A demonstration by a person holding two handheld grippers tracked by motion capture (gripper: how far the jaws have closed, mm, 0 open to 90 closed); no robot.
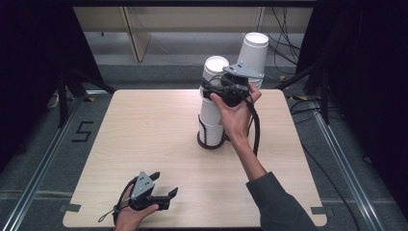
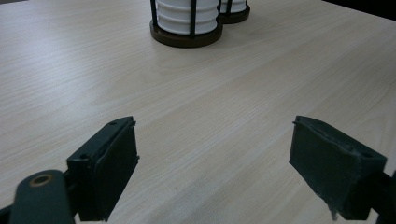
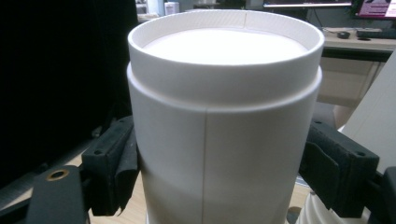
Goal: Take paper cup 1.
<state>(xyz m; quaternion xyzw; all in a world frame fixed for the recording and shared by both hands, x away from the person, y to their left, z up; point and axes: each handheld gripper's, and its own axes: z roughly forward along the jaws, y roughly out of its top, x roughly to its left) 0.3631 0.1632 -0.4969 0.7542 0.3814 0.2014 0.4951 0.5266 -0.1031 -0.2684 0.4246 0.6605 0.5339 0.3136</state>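
Right tool (image 1: 214,85) clenched on the topmost white paper cup (image 1: 215,67), one black pad pressed to each side of the wall just under the recessed base. Cup upside down, long axis upright, capping the near stack of white cups in a dark round wire-barred holder (image 1: 210,137) at mid-desk. Seated straight ahead of the tool, between the jaws. Probably calls for a straight pull up along that axis to free the cup from the ones nested below. Second, leaning stack of white cups (image 1: 253,48) just behind, close enough to be knocked. Right forearm reaching up from the near edge, wrist bent, tool held level across the stack.

Left tool (image 1: 164,185) released, nothing between its jaws, low over the pale wooden desk (image 1: 144,125) at the near edge, well apart from both stacks.
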